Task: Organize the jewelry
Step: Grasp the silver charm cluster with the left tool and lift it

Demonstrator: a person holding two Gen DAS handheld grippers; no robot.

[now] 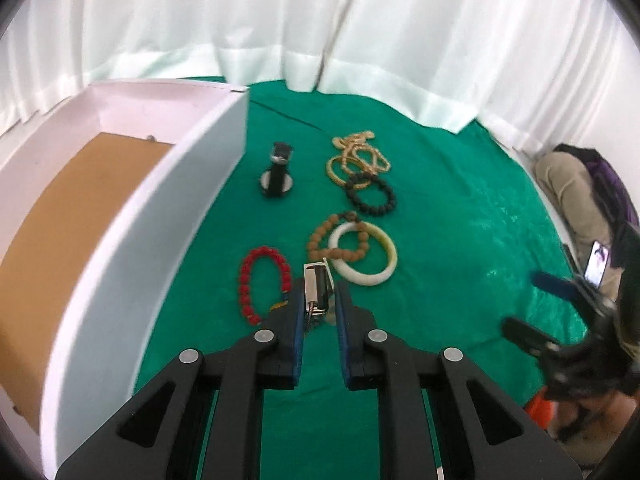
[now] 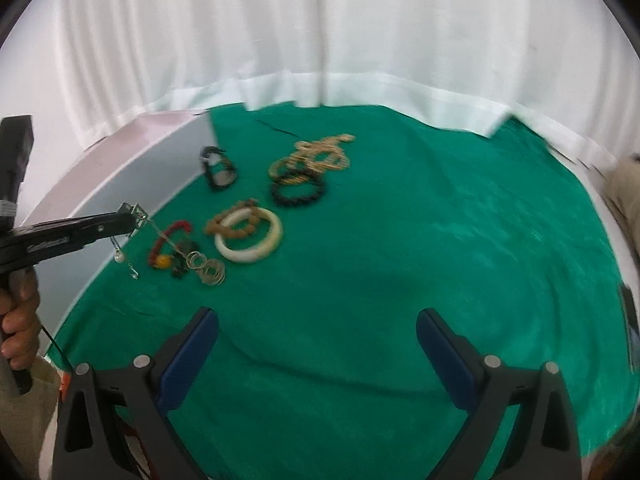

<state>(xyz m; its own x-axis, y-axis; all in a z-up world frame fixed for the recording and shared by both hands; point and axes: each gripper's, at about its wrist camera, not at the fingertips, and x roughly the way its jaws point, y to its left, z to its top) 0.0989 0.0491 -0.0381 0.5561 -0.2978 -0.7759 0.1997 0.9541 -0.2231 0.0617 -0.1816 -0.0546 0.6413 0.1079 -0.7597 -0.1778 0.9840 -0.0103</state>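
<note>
My left gripper (image 1: 318,292) is shut on a small silver metal clasp (image 1: 316,290) and holds it above the green cloth; in the right wrist view the clasp (image 2: 138,214) trails a thin chain with a pearl and rings (image 2: 210,270). On the cloth lie a red bead bracelet (image 1: 260,284), a white bangle (image 1: 364,258) over a brown bead bracelet (image 1: 320,236), a black bead bracelet (image 1: 370,196), gold chains (image 1: 358,154) and a black watch (image 1: 278,172). My right gripper (image 2: 318,334) is open and empty, low over the near cloth.
A white box (image 1: 140,216) with a tan cardboard floor stands at the left of the green cloth (image 1: 460,220). White curtains hang behind. A seated person with a phone (image 1: 598,266) is at the far right.
</note>
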